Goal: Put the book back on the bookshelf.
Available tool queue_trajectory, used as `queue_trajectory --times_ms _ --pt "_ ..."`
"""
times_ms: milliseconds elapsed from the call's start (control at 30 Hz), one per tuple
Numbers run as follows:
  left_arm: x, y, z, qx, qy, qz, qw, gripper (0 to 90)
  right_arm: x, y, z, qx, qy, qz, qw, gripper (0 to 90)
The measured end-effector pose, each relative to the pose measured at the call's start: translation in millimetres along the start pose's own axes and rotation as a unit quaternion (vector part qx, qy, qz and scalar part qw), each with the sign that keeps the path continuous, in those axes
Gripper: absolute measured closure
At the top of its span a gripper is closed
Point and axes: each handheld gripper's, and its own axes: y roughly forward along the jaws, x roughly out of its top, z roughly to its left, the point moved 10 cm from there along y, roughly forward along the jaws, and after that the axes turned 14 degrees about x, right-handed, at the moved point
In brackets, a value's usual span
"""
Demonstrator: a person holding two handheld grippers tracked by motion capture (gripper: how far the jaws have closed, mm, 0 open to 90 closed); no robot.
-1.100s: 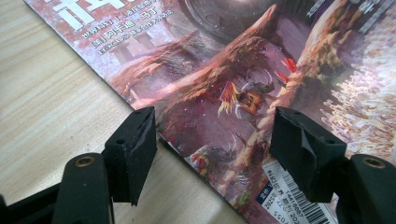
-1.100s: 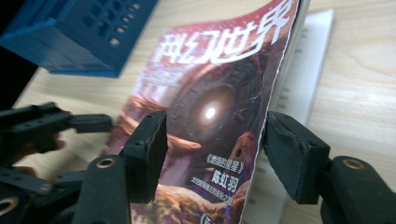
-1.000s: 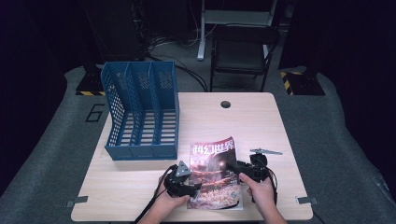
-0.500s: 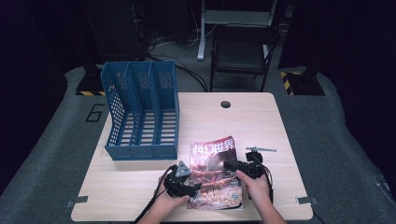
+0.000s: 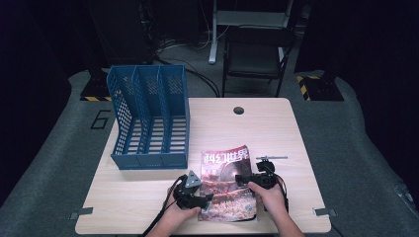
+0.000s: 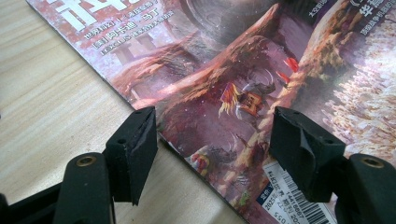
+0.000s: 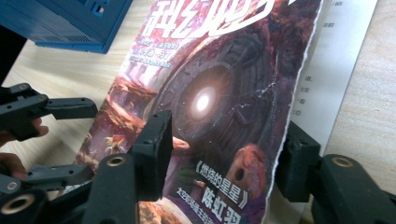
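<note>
A magazine point(image 5: 227, 173) with a reddish picture cover lies flat near the table's front edge. My left gripper point(image 5: 205, 198) is open at its left edge: in the left gripper view point(image 6: 215, 140) one jaw stands over bare wood, the other over the cover point(image 6: 243, 70). My right gripper point(image 5: 242, 178) is at the right edge. In the right gripper view point(image 7: 229, 149) one jaw rests over the cover point(image 7: 210, 93) and the other sits behind its raised ragged edge, beside a white inner page point(image 7: 345, 51). These jaws have just been closing, with the cover edge between them and no pads pressing on it.
A blue three-slot file rack point(image 5: 150, 118) stands at the table's left, just behind the magazine; its corner point(image 7: 70, 23) shows in the right gripper view. A cable hole point(image 5: 238, 109) sits near the table's far edge. A dark chair point(image 5: 257, 54) stands beyond the table.
My right gripper has shifted left and slightly down onto the magazine's right edge. The left gripper and the magazine have stayed where they were.
</note>
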Motion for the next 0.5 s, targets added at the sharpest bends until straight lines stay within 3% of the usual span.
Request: queue_trajectory --times_ms 500 --pt "-0.4 -0.1 -0.1 -0.002 -0.003 -0.007 1.0 32.2 -5.5 3.4 0.6 0.012 -0.002 0.03 0.9995 53.3"
